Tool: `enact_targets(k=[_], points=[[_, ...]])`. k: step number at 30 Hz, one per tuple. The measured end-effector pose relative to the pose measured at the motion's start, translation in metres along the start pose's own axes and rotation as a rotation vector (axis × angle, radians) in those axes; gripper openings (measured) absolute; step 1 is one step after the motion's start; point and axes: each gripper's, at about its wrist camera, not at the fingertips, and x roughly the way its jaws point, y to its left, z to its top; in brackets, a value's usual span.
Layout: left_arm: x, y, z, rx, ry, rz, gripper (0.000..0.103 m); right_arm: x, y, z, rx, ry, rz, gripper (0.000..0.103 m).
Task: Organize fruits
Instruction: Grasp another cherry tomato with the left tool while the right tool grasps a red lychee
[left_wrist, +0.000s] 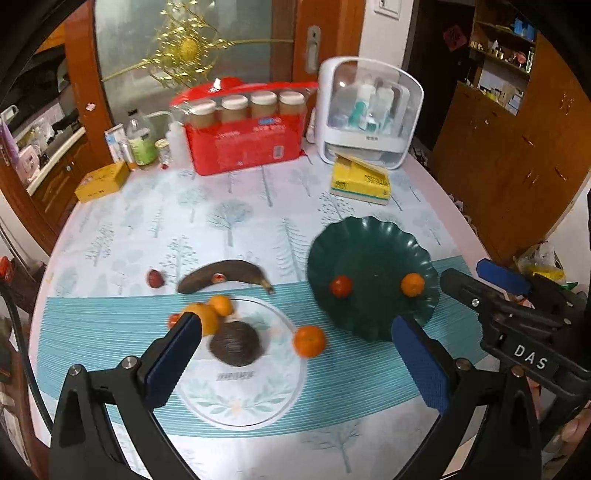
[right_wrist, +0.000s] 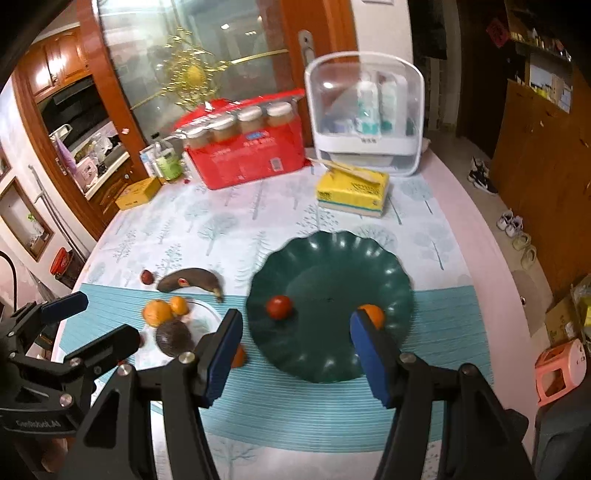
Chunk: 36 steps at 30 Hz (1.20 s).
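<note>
Two grippers: both hang above the worktop, jaws apart, nothing between the pads.
Left gripper: over the white plate; avocado just ahead of its left pad, loose tangerine between the fingers' line of sight.
Right gripper: over the green dish.
Green dish: holds a tomato and an orange, well apart.
Banana: on the worktop behind the white plate, a small red fruit beside it.
</note>
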Motion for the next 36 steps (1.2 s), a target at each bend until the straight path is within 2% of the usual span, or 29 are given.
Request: enact_targets(k=[7,12,20,29,33,36], points=[[-0.024,0.055,-0.016,-0.009,-0.026,0.032,0.102,-0.014,0.059,-0.003,-0.054,-0.036,0.008,0.061],[-0.028,0.094,-0.026,-0.016,-0.040,0.044,0.102,-0.010,0.098,-0.006,-0.071,-0.024,0.018,0.061],[-0.012,0.155,-0.055,-0.042,-0.078,0.081,0.102,0.024,0.161,-0.021,-0.134,0.004,0.045,0.061],[0.057,0.219,-0.104,-0.146,0.056,0.097,0.102,0.099,0.201,-0.052,-0.106,0.106,0.123,0.060],[0.084,0.235,-0.129,-0.145,0.115,0.119,0.101,0.130,0.217,-0.061,-0.091,0.147,0.174,0.059],[0.094,0.242,-0.141,-0.153,0.138,0.100,0.098,0.147,0.228,-0.066,-0.089,0.178,0.206,0.054]])
